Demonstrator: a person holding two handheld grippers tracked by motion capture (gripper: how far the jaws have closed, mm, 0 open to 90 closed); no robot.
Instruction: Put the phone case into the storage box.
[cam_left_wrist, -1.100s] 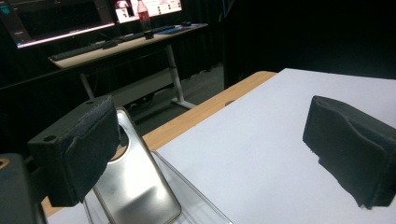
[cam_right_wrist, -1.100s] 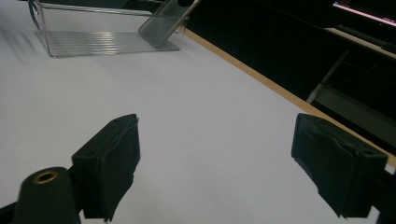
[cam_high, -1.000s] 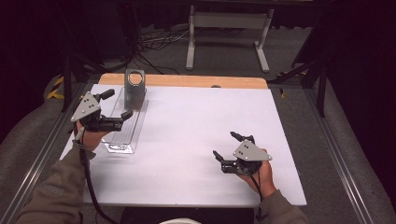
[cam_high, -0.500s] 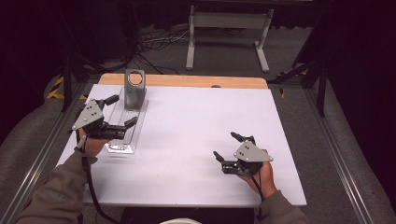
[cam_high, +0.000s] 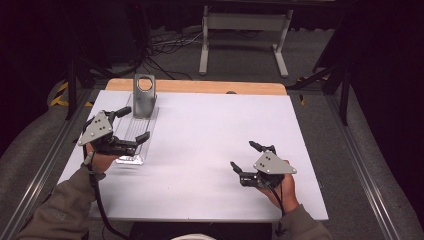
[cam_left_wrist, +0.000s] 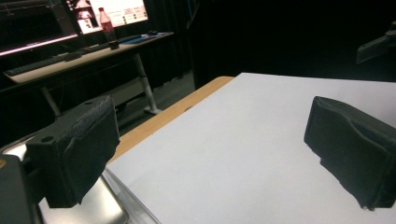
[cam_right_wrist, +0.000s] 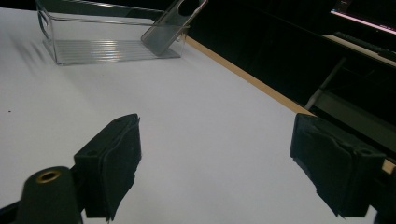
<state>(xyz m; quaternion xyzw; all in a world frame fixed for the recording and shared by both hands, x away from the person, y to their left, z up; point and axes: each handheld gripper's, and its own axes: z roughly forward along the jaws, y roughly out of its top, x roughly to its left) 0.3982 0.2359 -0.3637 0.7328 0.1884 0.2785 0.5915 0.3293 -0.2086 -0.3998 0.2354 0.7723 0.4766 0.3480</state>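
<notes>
A long clear plastic tray (cam_high: 136, 134) lies along the left side of the white table (cam_high: 215, 130). At the tray's far end stands a grey metal bracket (cam_high: 144, 95) with a round hole. My left gripper (cam_high: 134, 123) hovers over the tray's near half, open and holding nothing. In the left gripper view its pads (cam_left_wrist: 79, 149) stand wide apart over white table, with a metal edge (cam_left_wrist: 88, 210) at the bottom left. My right gripper (cam_high: 243, 155) rests near the front right, open and empty. The right gripper view shows the tray (cam_right_wrist: 93, 42) and the bracket (cam_right_wrist: 173, 23) beyond its jaws.
A wooden strip (cam_high: 200, 86) runs along the table's far edge. Behind it on the floor stand a white metal frame (cam_high: 245, 35) and loose cables (cam_high: 165, 50). A desk with a bottle (cam_left_wrist: 107, 28) and screens is off to one side. Rails flank the table.
My left gripper has drifted back toward the person along the tray, still open. The right gripper has stayed put.
</notes>
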